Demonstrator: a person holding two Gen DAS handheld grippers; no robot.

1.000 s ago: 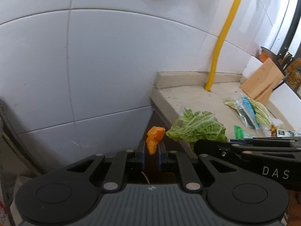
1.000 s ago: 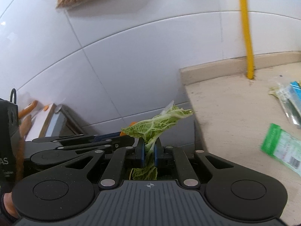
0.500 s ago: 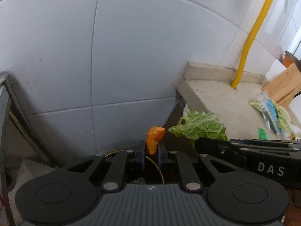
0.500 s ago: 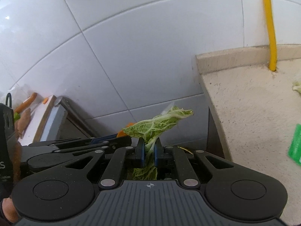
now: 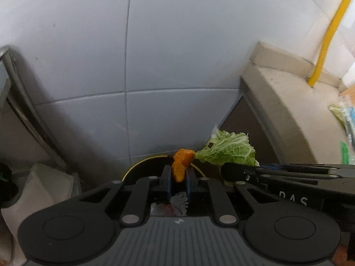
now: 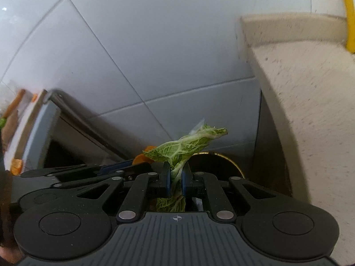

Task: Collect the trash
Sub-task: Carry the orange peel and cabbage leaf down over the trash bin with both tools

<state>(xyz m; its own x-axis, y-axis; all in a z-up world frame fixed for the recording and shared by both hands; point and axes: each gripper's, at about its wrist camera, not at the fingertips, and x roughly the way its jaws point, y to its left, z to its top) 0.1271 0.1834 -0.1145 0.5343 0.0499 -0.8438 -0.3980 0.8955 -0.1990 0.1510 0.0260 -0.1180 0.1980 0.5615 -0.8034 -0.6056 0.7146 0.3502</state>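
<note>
While your left gripper (image 5: pixel 177 182) pinches the orange peel (image 5: pixel 180 164) between nearly closed jaws, your right gripper (image 6: pixel 175 181) clamps the cabbage leaf (image 6: pixel 184 147) the same way, its jaws almost shut on the leaf's stem. You hold both side by side and angled downward, over a dark bin (image 5: pixel 146 168) with a thin yellow rim that sits on the floor against the white tiled wall (image 5: pixel 177 55). Seen from your left wrist, the leaf sits just right of the peel, and the two look to touch at their tips. To your right stands the beige counter (image 6: pixel 310 88) with a yellow pipe (image 5: pixel 328 37) rising at its back; some packets (image 5: pixel 346 119) lie blurred on it.
</note>
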